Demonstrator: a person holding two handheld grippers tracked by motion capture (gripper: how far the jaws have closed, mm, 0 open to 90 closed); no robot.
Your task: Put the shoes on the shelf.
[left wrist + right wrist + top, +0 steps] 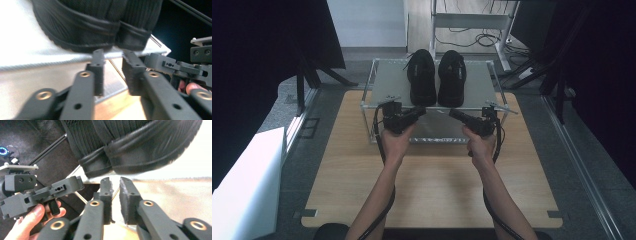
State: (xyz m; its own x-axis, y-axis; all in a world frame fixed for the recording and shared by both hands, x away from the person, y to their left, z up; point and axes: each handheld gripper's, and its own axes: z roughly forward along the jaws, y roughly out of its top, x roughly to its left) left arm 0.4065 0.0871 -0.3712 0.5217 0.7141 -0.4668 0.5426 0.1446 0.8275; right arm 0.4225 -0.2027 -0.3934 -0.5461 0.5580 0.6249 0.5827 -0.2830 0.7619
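Two black shoes stand side by side, heels toward me, on the grey top of a low wire rack. My left gripper points at the heel of the left shoe. In the left gripper view that heel looms just above the gripper, which is open with nothing between its jaws. My right gripper points at the right shoe. Its heel sits just beyond this gripper, whose jaws stand open by a narrow gap with nothing in it.
The rack stands at the far end of a wooden table. A white box sits off the table's left side. Dark stands and cables lie beyond the rack. Each gripper view shows the other gripper close by.
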